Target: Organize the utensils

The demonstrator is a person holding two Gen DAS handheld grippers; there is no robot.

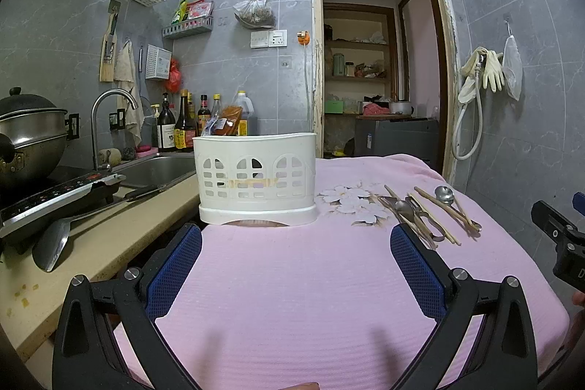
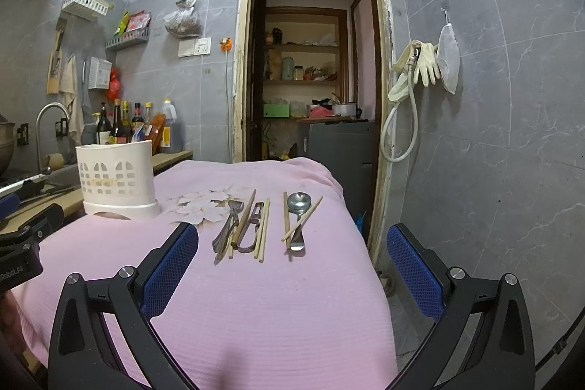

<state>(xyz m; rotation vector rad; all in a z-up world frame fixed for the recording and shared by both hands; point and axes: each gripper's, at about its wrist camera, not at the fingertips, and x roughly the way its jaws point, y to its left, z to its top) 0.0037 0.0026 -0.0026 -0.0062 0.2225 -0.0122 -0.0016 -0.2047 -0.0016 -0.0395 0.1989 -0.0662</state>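
Observation:
A white slotted utensil holder stands upright on the pink cloth-covered table; it also shows at the left in the right wrist view. To its right lie loose utensils: a metal spoon crossed by wooden chopsticks, and a cluster of spoons, a peeler and chopsticks, seen too in the left wrist view. My left gripper is open and empty, just short of the holder. My right gripper is open and empty, just short of the utensils.
A counter at the left carries a sink, an induction cooker with a pot, a spatula and sauce bottles. An open doorway is behind the table. The table's right edge drops to a tiled wall.

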